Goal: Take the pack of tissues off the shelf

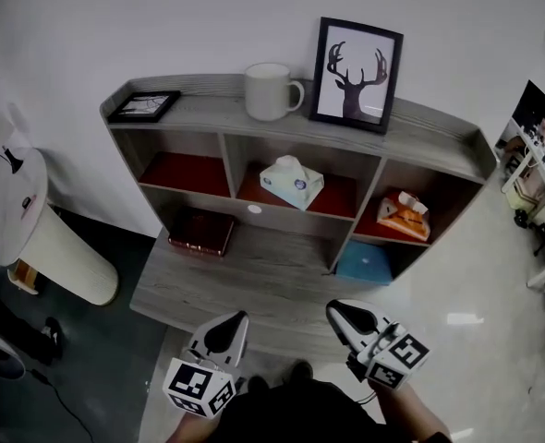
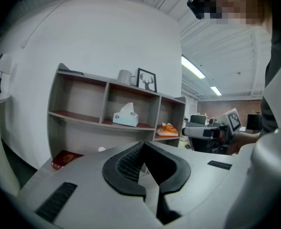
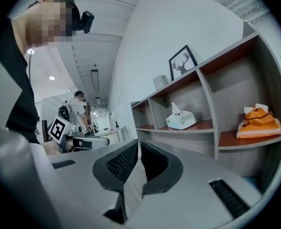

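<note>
1. Red book (image 1: 201, 231) lies on the left of the lower ledge of the shelf (image 1: 254, 289). Not the target, so skip it.
2. Left gripper (image 1: 230, 327): jaws pressed together with nothing between them. It hangs in front of the ledge, well apart from every compartment, and looks like the spare hand for this step.
3. White-and-blue tissue box (image 1: 291, 182) sits in the middle upper compartment with a sheet poking up. It is a rigid box, so probably not the "pack".
4. Right gripper (image 1: 340, 315): claw closed tight and empty, in front of the ledge's right part, nearer the right compartment.
5. Orange pack (image 1: 403, 216) is the likely target. It is soft-looking, with white tissue sticking out of its top, and rests on the red floor of the right upper compartment. A blue box (image 1: 365, 261) sits in the compartment below.
6. To do the step well:
   - Use the right gripper and spread its jaws before it enters.
   - Go straight in between the divider and the side wall, under the top board.
   - Pinch across the pack's body, not the loose sheet.
   - The pack looks likely to squash, so squeeze firmly without crushing it.
   - Pull straight out.
</note>
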The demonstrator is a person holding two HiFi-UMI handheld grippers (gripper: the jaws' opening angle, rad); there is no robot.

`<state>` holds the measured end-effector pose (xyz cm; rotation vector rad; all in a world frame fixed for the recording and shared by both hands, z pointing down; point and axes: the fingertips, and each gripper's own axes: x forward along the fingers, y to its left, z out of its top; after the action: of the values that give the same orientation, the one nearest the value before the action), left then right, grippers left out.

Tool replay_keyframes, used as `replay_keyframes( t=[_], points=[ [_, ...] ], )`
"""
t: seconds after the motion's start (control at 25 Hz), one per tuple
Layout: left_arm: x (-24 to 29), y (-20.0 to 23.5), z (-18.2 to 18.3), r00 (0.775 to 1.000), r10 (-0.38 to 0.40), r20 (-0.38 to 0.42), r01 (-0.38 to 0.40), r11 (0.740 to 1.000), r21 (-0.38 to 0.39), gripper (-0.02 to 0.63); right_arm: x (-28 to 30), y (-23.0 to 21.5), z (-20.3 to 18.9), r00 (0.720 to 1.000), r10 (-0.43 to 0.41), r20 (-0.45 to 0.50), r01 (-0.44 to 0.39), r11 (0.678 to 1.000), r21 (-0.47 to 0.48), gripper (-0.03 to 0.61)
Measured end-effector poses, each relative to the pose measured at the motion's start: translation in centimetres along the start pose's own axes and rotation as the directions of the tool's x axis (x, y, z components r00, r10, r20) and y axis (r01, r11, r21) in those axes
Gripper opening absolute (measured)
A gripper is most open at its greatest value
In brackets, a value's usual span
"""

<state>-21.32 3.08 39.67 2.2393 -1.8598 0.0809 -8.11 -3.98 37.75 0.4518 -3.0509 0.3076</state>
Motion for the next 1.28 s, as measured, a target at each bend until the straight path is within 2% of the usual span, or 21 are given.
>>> replay_keyframes(
  t=[0.28, 0.48, 1.08, 1.28],
  points=[
    [4.3, -0.6, 2.1, 1.000, -0.002, 0.001, 0.002, 0.999, 0.045, 0.011, 0.9, -4.5, 0.7, 0.999, 0.026, -0.024, -0.026, 0.999, -0.027, 0.020],
    [6.3, 0.9, 2.5, 1.000, -0.011, -0.001, 0.011, 0.999, 0.039, 0.012, 3.8, -6.1, 1.7, 0.999, 0.028, -0.038, -0.029, 0.999, -0.038, 0.020],
    [9.2, 6.9, 4.5, 0.998, -0.066, 0.016, 0.066, 0.997, 0.045, 0.011, 13.4, -10.4, 4.9, 0.996, -0.060, -0.060, 0.055, 0.995, -0.083, 0.026],
    [9.9, 7.9, 4.5, 0.997, -0.083, 0.007, 0.083, 0.996, 0.035, 0.012, 15.6, -11.8, 4.9, 0.992, -0.091, -0.086, 0.083, 0.993, -0.088, 0.118]
  ],
)
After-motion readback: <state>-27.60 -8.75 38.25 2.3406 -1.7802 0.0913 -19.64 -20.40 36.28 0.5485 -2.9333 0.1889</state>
